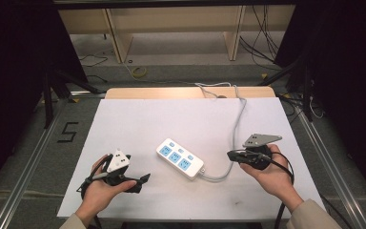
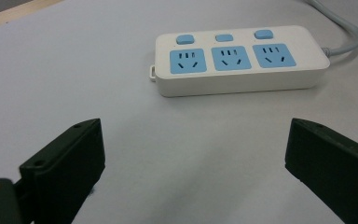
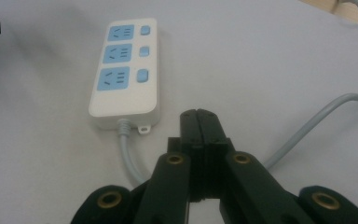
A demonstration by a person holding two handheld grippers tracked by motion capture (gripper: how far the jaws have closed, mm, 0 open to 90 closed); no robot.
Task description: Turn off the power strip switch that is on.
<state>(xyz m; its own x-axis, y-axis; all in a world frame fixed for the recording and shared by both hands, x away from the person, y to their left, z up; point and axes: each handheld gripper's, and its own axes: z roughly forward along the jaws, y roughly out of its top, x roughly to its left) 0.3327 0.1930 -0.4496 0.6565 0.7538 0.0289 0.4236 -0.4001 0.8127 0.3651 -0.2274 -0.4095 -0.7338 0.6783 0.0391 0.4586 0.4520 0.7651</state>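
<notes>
A white power strip [image 1: 180, 159] with three blue sockets lies flat near the middle of the white counter [image 1: 138, 124], between the two hands — its grey cable [image 1: 236, 129] runs off toward the far edge. The left gripper [image 1: 143, 180] stands wide apart, empty, just beside the strip; the right gripper [image 1: 230, 155] is pressed closed on nothing, near the cable end

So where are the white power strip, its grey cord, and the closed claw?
White plastic power strip with blue sockets [image 2: 240, 58]: left gripper view, middle socket.
Grey cord [image 3: 129, 161]: right gripper view, stretch just below the strip.
Right claw [image 3: 200, 122]: right gripper view, tips of its pressed-together jaws.
</notes>
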